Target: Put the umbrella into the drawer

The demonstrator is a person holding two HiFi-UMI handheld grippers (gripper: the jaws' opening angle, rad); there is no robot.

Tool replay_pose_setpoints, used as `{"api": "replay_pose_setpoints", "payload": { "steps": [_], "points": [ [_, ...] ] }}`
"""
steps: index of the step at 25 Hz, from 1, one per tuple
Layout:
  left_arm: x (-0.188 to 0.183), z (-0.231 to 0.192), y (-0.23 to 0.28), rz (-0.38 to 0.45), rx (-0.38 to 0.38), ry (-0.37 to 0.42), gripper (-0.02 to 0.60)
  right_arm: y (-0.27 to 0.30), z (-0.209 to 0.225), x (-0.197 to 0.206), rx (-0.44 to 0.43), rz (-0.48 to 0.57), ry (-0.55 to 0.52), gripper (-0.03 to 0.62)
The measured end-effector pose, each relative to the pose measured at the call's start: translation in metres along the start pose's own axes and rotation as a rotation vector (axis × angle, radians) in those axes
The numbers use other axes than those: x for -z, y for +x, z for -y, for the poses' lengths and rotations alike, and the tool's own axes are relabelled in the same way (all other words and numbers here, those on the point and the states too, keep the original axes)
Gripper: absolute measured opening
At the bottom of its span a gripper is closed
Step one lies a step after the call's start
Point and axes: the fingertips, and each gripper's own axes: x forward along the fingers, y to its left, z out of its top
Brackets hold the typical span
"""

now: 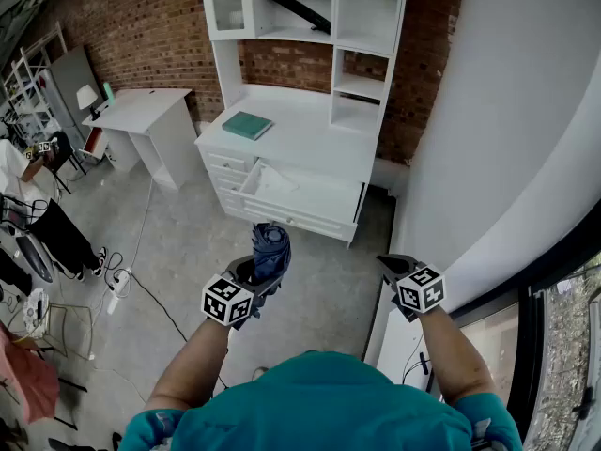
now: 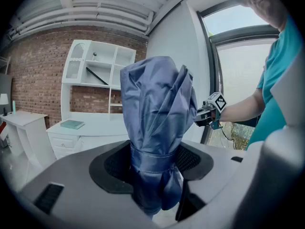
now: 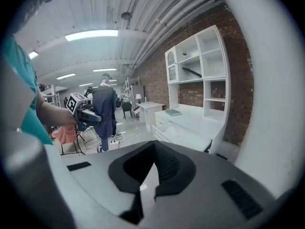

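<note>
- Item: umbrella, folded, blue fabric, with a strap wrapped round its lower part.
- Location: held in the air over the floor, in front of the white desk and well apart from the open drawer.
- Holder: left gripper, clenched on the umbrella at the strap. The loose folds bunch up above the jaws and a short end hangs below.
- Right gripper: jaw tips together with nothing between them, off to the side.
- Handling, as judged: light. The cloth is soft and probably slick, over a stiff inner shaft. The folds give under pressure, so a hold on cloth alone could slide.
- Best hold, as judged: at the strap, where the bundle is tightest and the shaft backs the pads.
- Caution: the loose upper folds may snag on the drawer's front edge.
</note>
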Motion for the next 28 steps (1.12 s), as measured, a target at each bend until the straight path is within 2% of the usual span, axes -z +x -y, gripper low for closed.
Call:
{"api": "replay_pose_setpoints", "payload": {
  "steps": [15,28],
  "points": [
    [-0.011,0.007,0.019,-0.008,0.001,0.013,0.275,-0.006,0.013,-0.001,-0.015,0.011,0.03,0.021],
    [-0.038,0.06,0.063,-0.009,-0.054,-0.022,0.275,-0.047,0.045,0.012,-0.089,-0.007,-0.047,0.021]
  ]
}}
